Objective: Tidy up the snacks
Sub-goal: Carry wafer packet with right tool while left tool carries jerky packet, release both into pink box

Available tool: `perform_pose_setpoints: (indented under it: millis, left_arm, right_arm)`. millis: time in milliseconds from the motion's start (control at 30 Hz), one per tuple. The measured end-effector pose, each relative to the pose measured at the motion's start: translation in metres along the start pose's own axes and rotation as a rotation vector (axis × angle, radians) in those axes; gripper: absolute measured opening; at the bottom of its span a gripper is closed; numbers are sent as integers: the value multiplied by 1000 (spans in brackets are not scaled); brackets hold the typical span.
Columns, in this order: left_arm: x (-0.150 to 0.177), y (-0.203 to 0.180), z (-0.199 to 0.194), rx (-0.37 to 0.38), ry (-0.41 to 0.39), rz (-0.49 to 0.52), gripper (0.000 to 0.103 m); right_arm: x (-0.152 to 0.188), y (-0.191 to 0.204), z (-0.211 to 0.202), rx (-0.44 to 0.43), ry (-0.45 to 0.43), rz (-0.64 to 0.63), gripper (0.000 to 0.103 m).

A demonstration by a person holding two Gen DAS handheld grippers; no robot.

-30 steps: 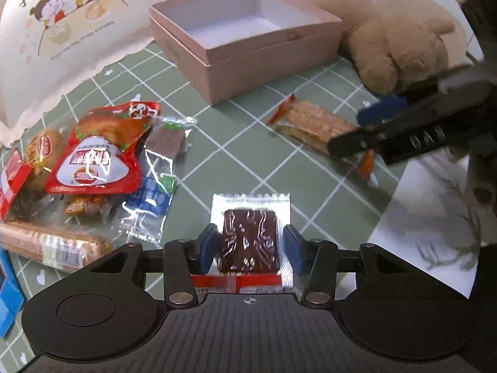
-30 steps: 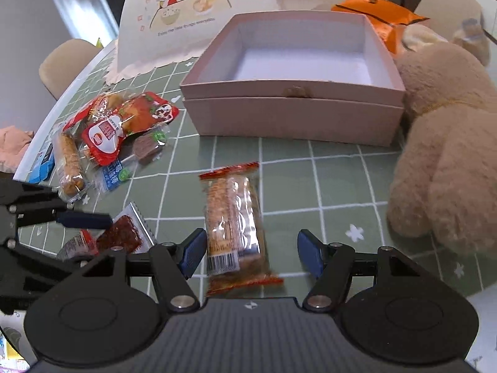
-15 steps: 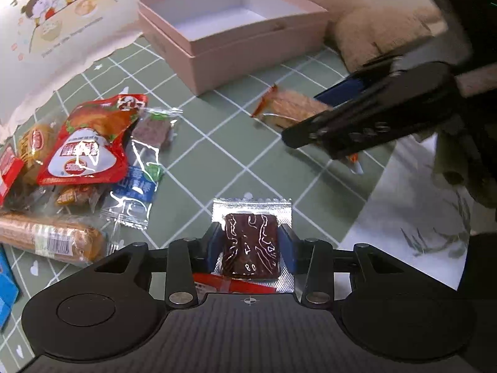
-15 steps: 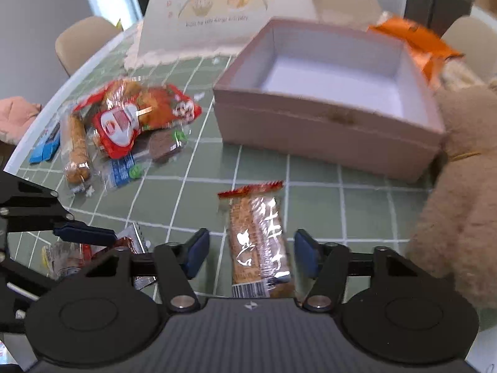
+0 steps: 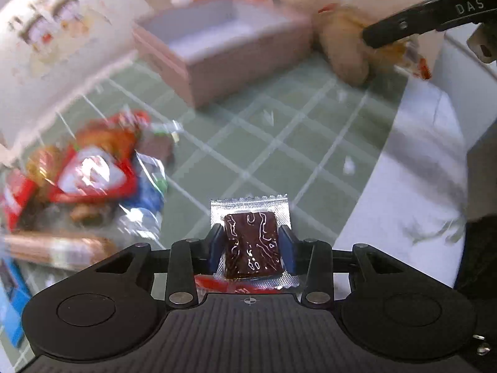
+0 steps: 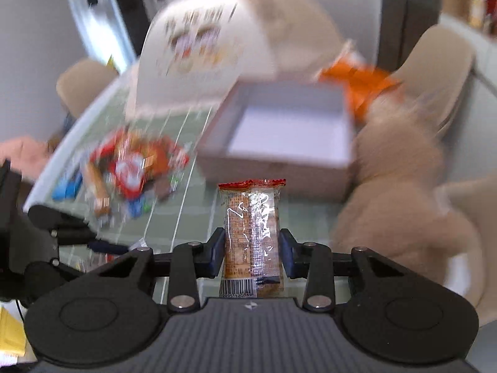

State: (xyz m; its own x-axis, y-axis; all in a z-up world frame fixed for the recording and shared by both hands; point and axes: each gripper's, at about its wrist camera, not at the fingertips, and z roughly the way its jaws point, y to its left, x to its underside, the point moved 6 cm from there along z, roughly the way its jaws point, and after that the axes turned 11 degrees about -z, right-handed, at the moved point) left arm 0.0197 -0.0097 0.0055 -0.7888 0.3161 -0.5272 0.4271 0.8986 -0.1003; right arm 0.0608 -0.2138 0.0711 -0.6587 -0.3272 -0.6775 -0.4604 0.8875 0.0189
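Note:
My left gripper (image 5: 251, 250) is shut on a dark brown snack in a clear silver-edged packet (image 5: 250, 245), held above the green grid tablecloth. My right gripper (image 6: 251, 253) is shut on a long orange biscuit packet (image 6: 252, 233), lifted off the table. The open pink box (image 5: 223, 49) stands at the back, empty, and also shows in the right wrist view (image 6: 279, 130). A pile of several snack packets (image 5: 90, 171) lies at the left, also in the right wrist view (image 6: 130, 168). The right gripper's arm (image 5: 435, 18) crosses the upper right of the left wrist view.
A tan plush bear (image 6: 403, 192) sits right of the box. A white illustrated bag (image 6: 198, 49) stands behind the pile. An orange packet (image 6: 357, 87) lies behind the box. A white paper sheet (image 5: 419, 171) covers the table's right side. Both views are motion-blurred.
Both grippers closed on their packets and lifted them off the table. The views have swung up toward the box.

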Motion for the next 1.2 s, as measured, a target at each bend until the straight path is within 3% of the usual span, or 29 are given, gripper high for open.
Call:
perform_pose_setpoints:
  millis: [67, 167, 300, 400, 500, 667, 833, 867, 967, 1067, 1200]
  left_arm:
    - [-25, 0, -28, 27, -86, -23, 43]
    - [-89, -1, -75, 50, -274, -37, 43]
    - [-180, 6, -95, 89, -438, -130, 43]
    - [-233, 19, -60, 141, -441, -246, 44]
    - [-248, 37, -29, 151, -432, -398, 42]
    - [-211, 65, -60, 165, -513, -462, 42]
    - [-132, 114, -80, 91, -473, -605, 42]
    - [-114, 123, -83, 76, -465, -642, 42]
    - [-54, 147, -87, 18, -429, -765, 42]
    - [1, 152, -82, -35, -364, -830, 42]
    - [47, 147, -67, -64, -277, -863, 42]
  right_arm:
    - [-13, -16, -28, 38, -52, 16, 36]
    - [-36, -38, -57, 51, -115, 52, 36]
    - [-65, -50, -68, 67, -171, 58, 37]
    - [-80, -51, -65, 79, -196, 24, 37]
    - [-90, -56, -59, 67, -186, 35, 37]
    - [-114, -63, -35, 93, -165, 2, 37]
    - [-143, -65, 44, 28, -66, 64, 41]
    - [-146, -65, 60, 40, -40, 67, 48]
    - [-154, -53, 102, 100, 26, 46, 49]
    - [-158, -14, 125, -3, 36, 17, 49]
    - [-155, 71, 161, -180, 87, -74, 51]
